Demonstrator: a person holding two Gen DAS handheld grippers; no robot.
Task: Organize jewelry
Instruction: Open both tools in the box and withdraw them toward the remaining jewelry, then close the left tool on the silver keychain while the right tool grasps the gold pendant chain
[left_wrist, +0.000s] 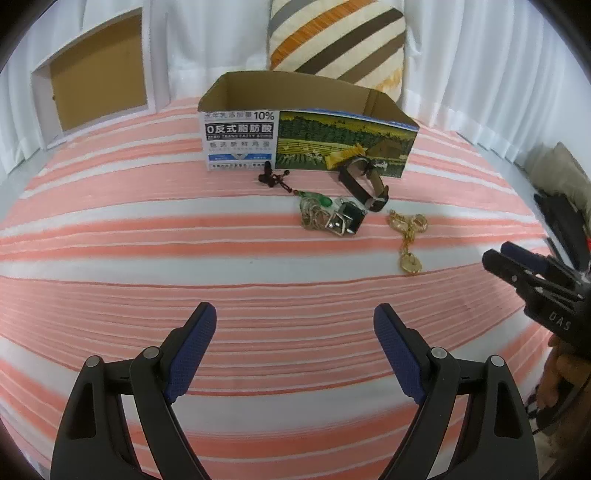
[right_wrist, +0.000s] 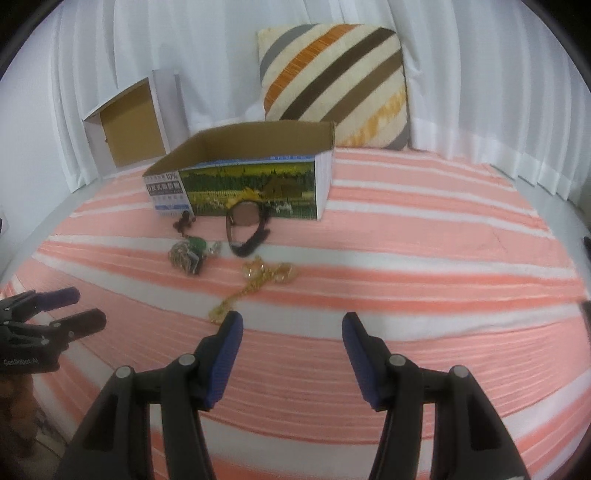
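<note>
An open cardboard box (left_wrist: 310, 144) with printed sides stands on a pink-and-white striped cloth; it also shows in the right wrist view (right_wrist: 251, 184). In front of it lie a dark watch (left_wrist: 364, 182) (right_wrist: 245, 227), a dark bead string (left_wrist: 275, 179) (right_wrist: 183, 222), a tangle of chains with a green stone (left_wrist: 327, 216) (right_wrist: 190, 254) and a gold necklace (left_wrist: 408, 240) (right_wrist: 258, 280). My left gripper (left_wrist: 295, 321) is open and empty, well short of the jewelry. My right gripper (right_wrist: 291, 328) is open and empty, its left finger near the gold necklace's end.
A striped pillow (left_wrist: 336, 40) (right_wrist: 332, 81) leans on white curtains behind the box. A white box with a brown inside (left_wrist: 96, 74) (right_wrist: 127, 125) stands at the back left. Each gripper shows in the other's view: the right one (left_wrist: 496, 258), the left one (right_wrist: 86, 308).
</note>
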